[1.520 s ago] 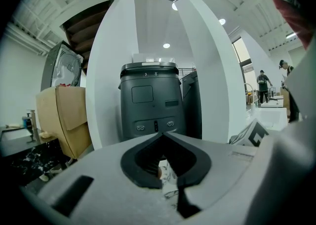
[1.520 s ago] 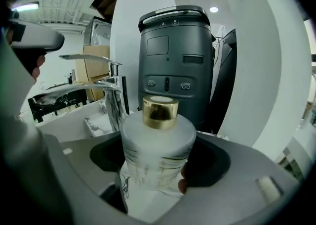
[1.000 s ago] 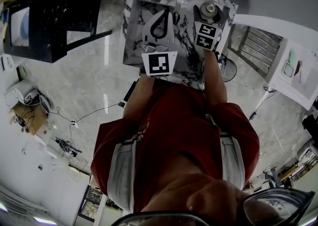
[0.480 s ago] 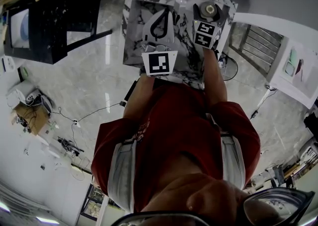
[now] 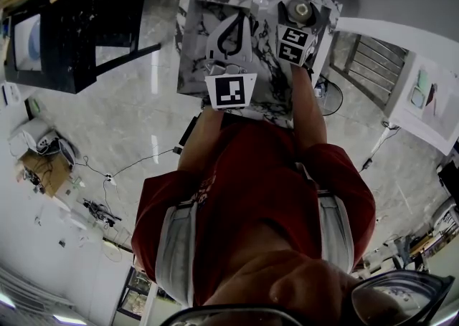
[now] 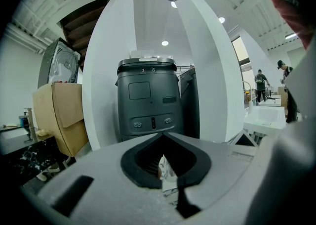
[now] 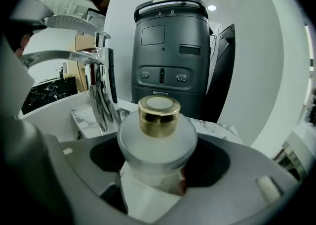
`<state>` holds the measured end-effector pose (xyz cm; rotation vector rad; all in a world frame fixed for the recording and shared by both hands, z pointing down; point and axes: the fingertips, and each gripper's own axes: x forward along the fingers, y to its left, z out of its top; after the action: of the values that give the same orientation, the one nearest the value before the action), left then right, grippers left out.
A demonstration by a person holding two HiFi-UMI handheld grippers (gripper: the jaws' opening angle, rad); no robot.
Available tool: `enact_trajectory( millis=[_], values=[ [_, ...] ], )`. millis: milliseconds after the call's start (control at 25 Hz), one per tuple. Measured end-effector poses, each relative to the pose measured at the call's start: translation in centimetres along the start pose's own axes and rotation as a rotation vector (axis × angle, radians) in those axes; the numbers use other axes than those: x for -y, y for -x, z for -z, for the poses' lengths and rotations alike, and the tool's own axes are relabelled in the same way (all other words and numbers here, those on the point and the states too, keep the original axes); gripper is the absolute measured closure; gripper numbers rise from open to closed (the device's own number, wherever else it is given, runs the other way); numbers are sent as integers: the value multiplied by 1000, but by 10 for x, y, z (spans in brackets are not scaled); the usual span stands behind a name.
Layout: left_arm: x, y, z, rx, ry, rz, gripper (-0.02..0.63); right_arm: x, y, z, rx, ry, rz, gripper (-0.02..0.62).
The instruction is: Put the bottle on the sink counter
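A frosted white bottle (image 7: 157, 137) with a gold cap (image 7: 159, 115) stands upright between the jaws of my right gripper (image 7: 158, 162), which is shut on its body. In the head view that gripper (image 5: 294, 18) holds the bottle (image 5: 301, 11) over the far right corner of the marble sink counter (image 5: 195, 52). Whether the bottle's base touches the counter is hidden. My left gripper (image 5: 236, 21) hovers over the middle of the counter, its jaws shut with nothing in them. In the left gripper view only a thin slit shows between its jaws (image 6: 163, 136).
A chrome faucet (image 7: 98, 90) rises just left of the bottle. Behind the counter stand a dark grey machine (image 7: 170, 56) and a white pillar (image 6: 106, 70). A cardboard box (image 6: 59, 120) sits at the left. A black cabinet (image 5: 72, 24) stands on the floor left of the counter.
My right gripper has shifted slightly farther away over the counter with the bottle still in it. The left gripper has stayed in place.
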<state>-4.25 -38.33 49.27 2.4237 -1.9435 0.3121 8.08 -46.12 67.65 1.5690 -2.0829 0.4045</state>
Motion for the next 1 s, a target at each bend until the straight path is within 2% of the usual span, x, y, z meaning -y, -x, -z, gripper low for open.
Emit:
enact_trajectory(
  millis=[1000],
  values=[
    [3,8,-3,10,-3,14,604,4,-9,-3,4,-21,74,250]
  ],
)
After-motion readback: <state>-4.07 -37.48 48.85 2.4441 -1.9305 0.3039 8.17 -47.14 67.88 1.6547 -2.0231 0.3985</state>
